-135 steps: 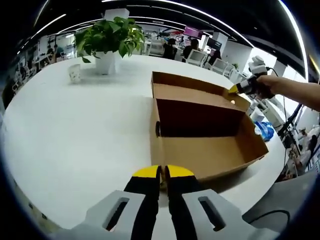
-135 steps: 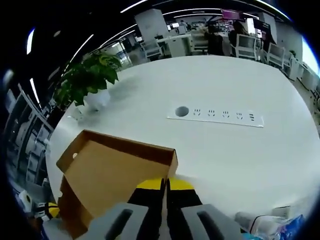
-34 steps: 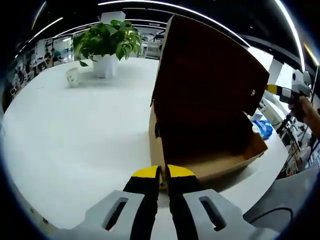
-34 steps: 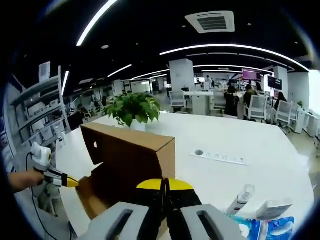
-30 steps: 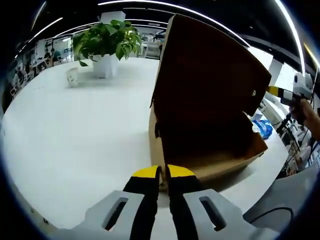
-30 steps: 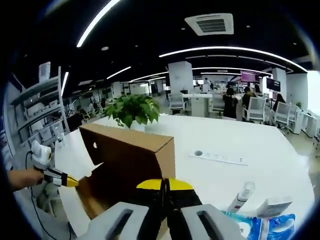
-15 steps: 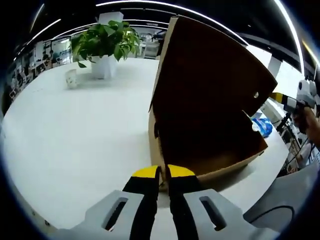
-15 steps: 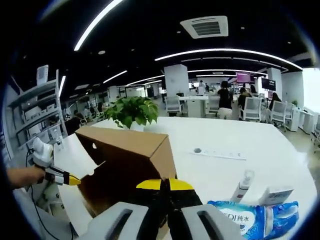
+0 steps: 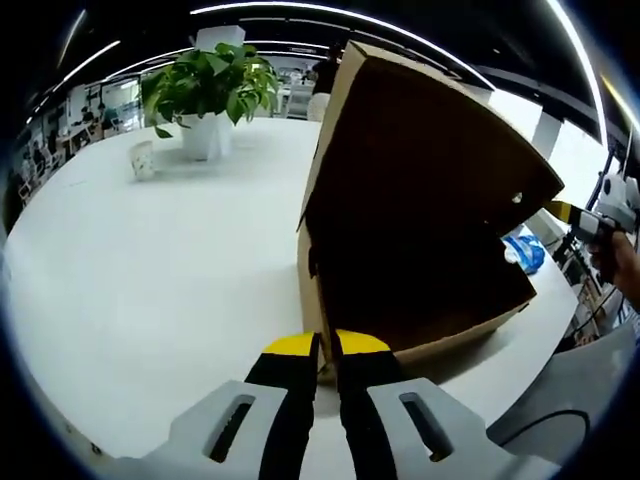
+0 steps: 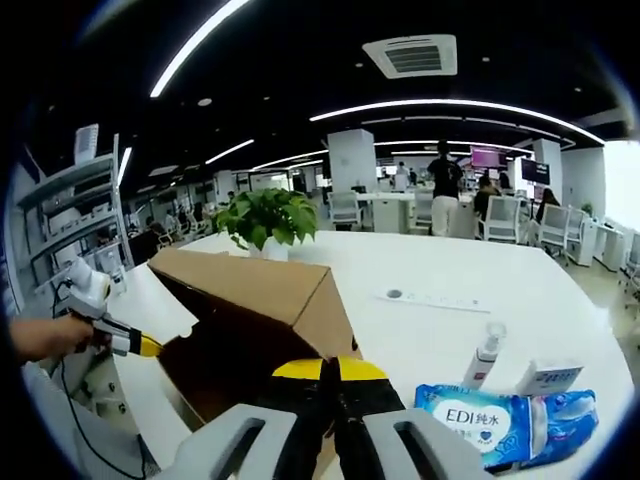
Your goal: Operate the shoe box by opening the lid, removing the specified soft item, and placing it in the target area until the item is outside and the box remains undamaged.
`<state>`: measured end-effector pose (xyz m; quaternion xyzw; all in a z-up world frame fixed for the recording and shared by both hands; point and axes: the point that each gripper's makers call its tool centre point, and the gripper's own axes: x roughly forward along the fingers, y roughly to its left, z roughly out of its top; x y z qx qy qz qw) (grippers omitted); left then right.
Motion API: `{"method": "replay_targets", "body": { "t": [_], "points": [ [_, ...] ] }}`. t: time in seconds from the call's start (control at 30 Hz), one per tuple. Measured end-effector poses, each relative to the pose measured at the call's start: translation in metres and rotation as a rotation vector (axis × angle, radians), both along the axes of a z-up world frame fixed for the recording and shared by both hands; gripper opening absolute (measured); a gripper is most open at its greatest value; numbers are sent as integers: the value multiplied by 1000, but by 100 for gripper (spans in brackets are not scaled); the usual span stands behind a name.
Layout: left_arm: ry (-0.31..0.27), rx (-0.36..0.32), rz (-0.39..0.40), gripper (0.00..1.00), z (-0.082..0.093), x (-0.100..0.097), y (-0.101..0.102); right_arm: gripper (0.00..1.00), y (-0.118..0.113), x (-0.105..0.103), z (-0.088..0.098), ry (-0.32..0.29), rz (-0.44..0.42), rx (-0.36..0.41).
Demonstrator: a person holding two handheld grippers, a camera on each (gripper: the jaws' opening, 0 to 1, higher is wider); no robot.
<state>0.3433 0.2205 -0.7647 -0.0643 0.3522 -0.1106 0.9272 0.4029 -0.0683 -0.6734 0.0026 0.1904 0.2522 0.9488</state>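
Observation:
The brown cardboard shoe box [image 9: 420, 320] stands on the white table [image 9: 150, 270], its lid [image 9: 430, 170] raised steeply over a dark inside where no item shows. My left gripper [image 9: 322, 352] is shut at the box's near corner, its tips pinching the end wall. My right gripper [image 10: 330, 372] is shut on the lid's [image 10: 260, 285] free edge; in the left gripper view it appears as the right gripper [image 9: 585, 218], held by a hand beside the lid's corner. The left gripper [image 10: 125, 342] appears at the left of the right gripper view.
A potted plant [image 9: 205, 85] and a small cup [image 9: 143, 158] stand at the far side. Beside the box lie a blue wipes pack [image 10: 500, 420], a small bottle [image 10: 485, 355] and a little carton [image 10: 545, 378]. A power strip [image 10: 430, 298] is set into the table. People move about behind.
Over 4.5 s the lid has swung from lying low to steeply raised in my right gripper. In the last second it tipped a little further. My left gripper stayed put.

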Motion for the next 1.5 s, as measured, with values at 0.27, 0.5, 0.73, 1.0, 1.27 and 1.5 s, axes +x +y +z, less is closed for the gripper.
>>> {"method": "replay_targets", "body": {
  "t": [0.27,0.5,0.73,1.0,1.27,1.5],
  "points": [
    [-58,-2,-6,2,21,4,0,0,-1,-8,-6,13,5,-3],
    [-124,26,-20,5,46,14,-1,0,-1,-13,-11,23,7,-4],
    [-224,69,-36,6,75,24,-3,0,-1,-16,-13,29,4,-2],
    [-277,97,-64,5,86,28,-6,0,-2,-20,-17,35,10,-4],
    [-274,113,-99,6,77,21,-10,0,-2,-25,-24,56,21,-11],
    [-256,126,-111,7,70,16,-7,0,-2,-33,-34,69,46,-38]
  ]
}}
